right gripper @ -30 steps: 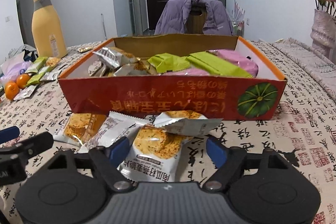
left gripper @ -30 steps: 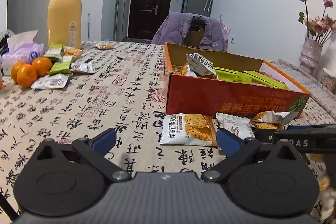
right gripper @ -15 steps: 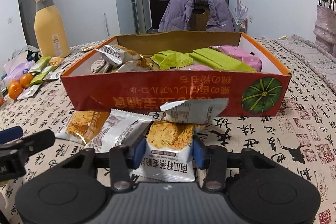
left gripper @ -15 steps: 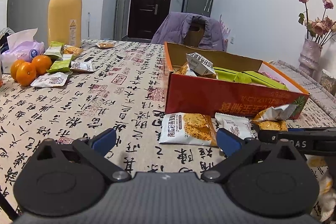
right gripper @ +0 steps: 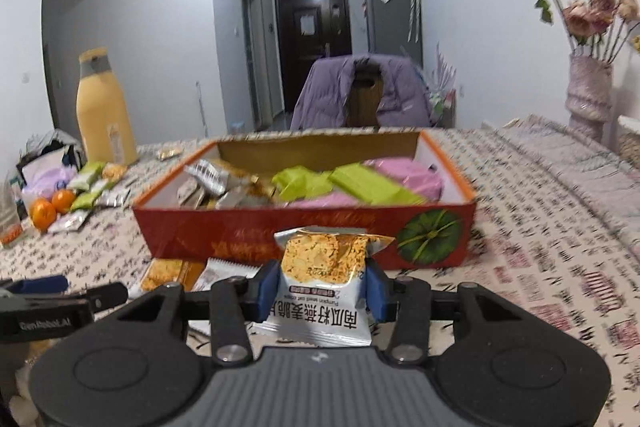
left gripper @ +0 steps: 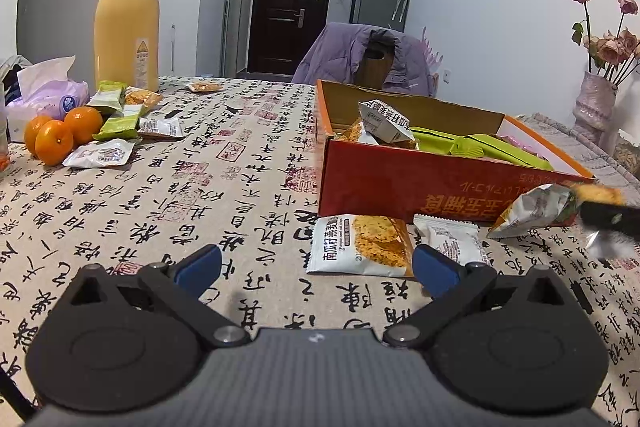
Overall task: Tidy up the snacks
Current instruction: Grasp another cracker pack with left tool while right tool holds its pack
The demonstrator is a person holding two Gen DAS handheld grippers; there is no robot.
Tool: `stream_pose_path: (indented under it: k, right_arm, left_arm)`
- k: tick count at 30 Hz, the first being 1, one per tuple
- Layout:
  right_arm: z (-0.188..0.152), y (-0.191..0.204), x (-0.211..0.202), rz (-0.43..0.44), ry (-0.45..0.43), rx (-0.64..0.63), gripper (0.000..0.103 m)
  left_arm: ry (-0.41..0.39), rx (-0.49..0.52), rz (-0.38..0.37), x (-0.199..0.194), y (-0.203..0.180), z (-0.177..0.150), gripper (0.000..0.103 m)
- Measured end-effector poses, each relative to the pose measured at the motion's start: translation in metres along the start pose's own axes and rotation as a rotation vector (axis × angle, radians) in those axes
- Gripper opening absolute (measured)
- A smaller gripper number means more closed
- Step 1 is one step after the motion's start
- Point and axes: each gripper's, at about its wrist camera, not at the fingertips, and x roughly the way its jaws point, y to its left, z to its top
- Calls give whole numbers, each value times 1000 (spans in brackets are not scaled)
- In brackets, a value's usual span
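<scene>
The right gripper (right gripper: pixel 322 285) has just closed and clamps a cracker packet (right gripper: pixel 322 269) at 6 o'clock of the red box (right gripper: pixel 304 231) (surely its destination). The left gripper (left gripper: pixel 316 267) waits, fingers apart, empty.

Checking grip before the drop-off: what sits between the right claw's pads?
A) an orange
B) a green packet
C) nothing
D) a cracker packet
D: the right claw is shut on the white cracker packet, held just in front of the red box.
</scene>
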Motion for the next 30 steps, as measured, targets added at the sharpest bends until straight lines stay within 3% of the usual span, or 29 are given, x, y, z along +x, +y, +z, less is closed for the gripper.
stream_pose_path:
  k: [17,30]
  right_arm:
    - [-9,-39,17,-37,7,61,44]
    - [-14,-51,30,-21,16,94,44]
  left_arm:
    - [47,36,61,15,4,27,103]
    - [151,107,65,57,-34,32,103]
